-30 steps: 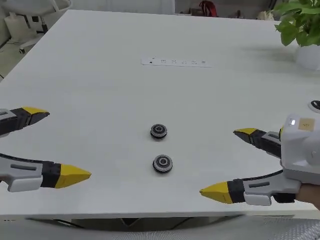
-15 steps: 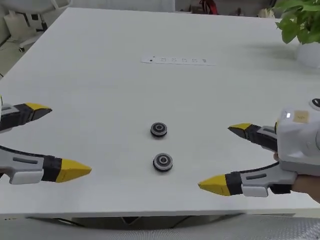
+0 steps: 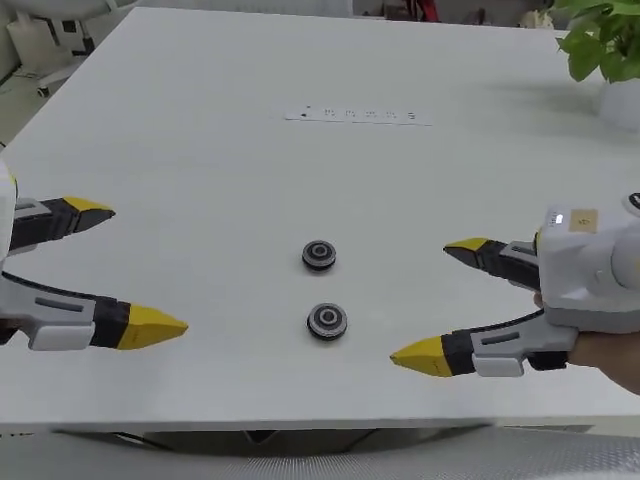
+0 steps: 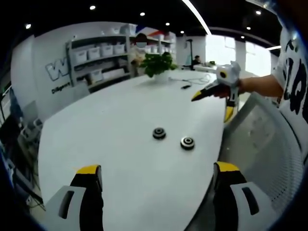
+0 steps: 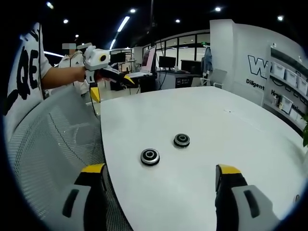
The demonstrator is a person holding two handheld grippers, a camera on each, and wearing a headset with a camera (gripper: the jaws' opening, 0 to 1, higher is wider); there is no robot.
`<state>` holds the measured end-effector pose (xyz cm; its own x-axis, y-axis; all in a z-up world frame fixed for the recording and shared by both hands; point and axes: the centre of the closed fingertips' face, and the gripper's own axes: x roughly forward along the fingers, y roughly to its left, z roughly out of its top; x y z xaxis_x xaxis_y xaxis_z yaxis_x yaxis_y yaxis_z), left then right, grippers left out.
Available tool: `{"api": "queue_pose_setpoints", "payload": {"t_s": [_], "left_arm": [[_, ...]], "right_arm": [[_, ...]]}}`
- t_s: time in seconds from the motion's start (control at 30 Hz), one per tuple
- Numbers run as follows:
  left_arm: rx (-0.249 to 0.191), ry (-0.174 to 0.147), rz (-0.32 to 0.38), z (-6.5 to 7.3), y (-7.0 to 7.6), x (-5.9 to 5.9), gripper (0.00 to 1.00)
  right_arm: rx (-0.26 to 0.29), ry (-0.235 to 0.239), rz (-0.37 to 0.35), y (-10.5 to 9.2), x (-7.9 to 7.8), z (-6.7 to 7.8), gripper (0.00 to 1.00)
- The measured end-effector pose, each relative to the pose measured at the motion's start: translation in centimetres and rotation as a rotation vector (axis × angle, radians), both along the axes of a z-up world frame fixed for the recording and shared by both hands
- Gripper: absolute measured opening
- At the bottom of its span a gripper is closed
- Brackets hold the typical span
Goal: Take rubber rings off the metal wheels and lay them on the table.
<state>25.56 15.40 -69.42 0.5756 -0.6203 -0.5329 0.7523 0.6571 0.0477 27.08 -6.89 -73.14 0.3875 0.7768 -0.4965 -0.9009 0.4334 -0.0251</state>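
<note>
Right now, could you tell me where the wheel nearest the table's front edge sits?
In the head view, that metal wheel lies near the table's front edge, just this side of the other wheel, between the left gripper and right gripper.

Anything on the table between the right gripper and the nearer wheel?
Nothing: bare white table runs from the right gripper to the nearer wheel, as the head view and the right gripper view both show.

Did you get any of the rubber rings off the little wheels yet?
Not yet. The far wheel and the near wheel both seem to wear their black rings. The left gripper and right gripper are open, holding nothing, either side of them. Both rings are left to do.
</note>
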Motion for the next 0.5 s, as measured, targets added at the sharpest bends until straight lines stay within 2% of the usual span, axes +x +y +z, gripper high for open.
{"api": "queue_pose_setpoints", "payload": {"t_s": [0.27,0.5], "left_arm": [[0.008,0.013,-0.041,-0.5,-1.0,0.7,0.96],[-0.013,0.030,-0.070,-1.0,-2.0,1.3,0.93]], "right_arm": [[-0.003,0.003,0.024,0.6,0.6,-0.2,0.84],[0.003,0.021,0.049,1.2,0.7,-0.6,0.79]]}}
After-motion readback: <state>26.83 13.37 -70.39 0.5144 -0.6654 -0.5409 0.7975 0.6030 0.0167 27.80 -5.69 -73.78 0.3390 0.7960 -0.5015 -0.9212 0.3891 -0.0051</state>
